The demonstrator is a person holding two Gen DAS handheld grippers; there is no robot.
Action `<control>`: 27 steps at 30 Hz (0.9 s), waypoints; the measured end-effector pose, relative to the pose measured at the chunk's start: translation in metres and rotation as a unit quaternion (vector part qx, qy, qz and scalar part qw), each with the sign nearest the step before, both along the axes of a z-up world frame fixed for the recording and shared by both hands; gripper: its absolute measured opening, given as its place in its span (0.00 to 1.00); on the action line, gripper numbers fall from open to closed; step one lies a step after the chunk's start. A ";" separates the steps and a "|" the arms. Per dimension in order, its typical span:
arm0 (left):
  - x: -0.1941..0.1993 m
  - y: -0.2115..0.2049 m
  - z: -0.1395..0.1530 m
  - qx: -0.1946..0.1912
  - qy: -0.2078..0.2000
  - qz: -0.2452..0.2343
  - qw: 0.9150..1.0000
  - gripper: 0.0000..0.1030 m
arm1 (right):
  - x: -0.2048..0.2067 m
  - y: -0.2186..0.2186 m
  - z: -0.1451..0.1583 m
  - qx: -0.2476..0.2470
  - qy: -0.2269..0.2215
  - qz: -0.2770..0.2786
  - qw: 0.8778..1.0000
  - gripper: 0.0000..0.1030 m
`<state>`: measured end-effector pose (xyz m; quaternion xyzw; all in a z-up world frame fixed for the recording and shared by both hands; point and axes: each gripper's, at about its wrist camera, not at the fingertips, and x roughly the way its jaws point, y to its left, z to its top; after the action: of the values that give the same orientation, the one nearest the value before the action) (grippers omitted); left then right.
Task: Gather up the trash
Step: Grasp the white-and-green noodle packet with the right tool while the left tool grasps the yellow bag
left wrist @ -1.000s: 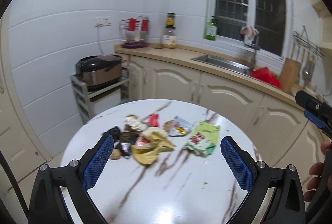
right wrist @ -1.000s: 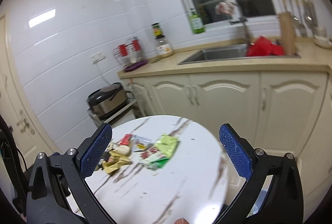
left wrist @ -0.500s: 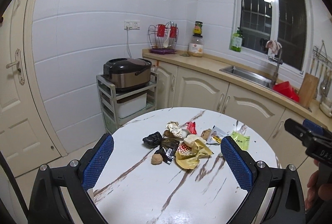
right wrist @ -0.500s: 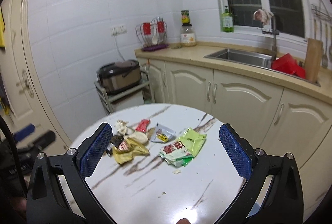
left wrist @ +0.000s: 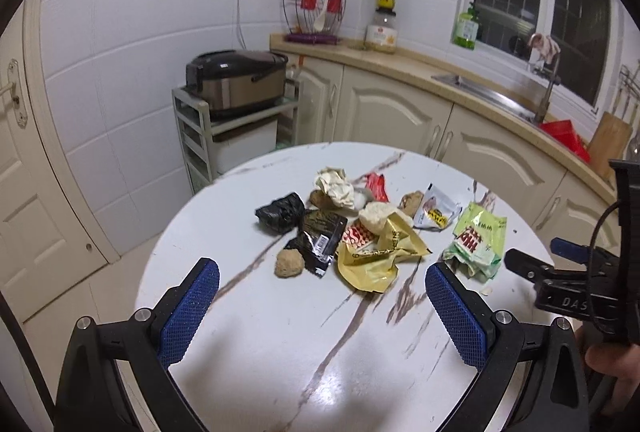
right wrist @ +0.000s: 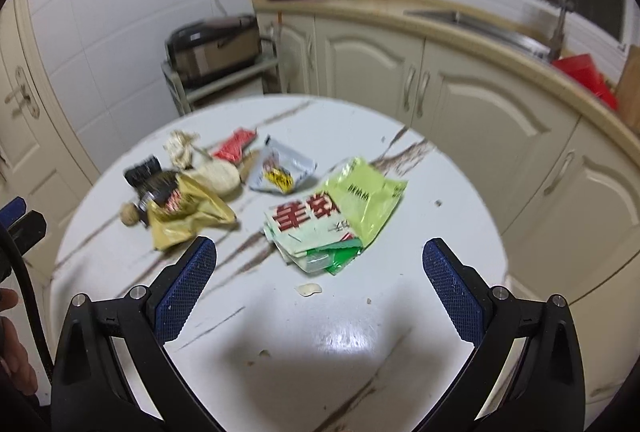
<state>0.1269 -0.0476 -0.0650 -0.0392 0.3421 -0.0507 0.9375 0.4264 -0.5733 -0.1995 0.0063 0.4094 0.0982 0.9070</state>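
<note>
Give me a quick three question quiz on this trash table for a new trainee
1. True or false: the left gripper holds a wrapper.
2. Which lies nearest the right gripper: A) green packet, B) black bag, C) red wrapper?
3. Fill in: the trash sits on a round ___ table.

Key: 1 false, both grippers are open and empty; 2 A; 3 white marble-look.

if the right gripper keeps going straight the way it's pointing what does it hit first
Probably the green snack wrapper: it lies centred between the open right gripper fingers, nearest along that line on the round table. Depth is hard to judge.
</note>
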 end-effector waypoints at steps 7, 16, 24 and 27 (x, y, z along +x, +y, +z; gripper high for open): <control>0.059 -0.021 -0.024 0.003 0.043 -0.019 0.999 0.99 | 0.039 0.015 -0.042 -0.025 0.048 0.035 0.998 0.99; 0.122 -0.045 -0.037 0.040 0.054 -0.059 0.996 0.99 | 0.057 0.019 -0.069 -0.032 0.060 0.077 0.995 0.70; 0.163 -0.079 -0.069 0.105 0.061 -0.120 0.985 0.87 | 0.055 0.000 -0.066 0.004 0.059 0.076 0.995 0.58; 0.178 -0.083 -0.078 0.099 0.075 -0.141 0.982 0.65 | 0.052 -0.003 -0.059 0.008 0.053 0.075 0.996 0.51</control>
<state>0.3049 -0.1307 -0.1433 0.0989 0.4170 -0.1452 0.8918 0.4789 -0.5759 -0.2583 -0.0119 0.4556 0.1691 0.8739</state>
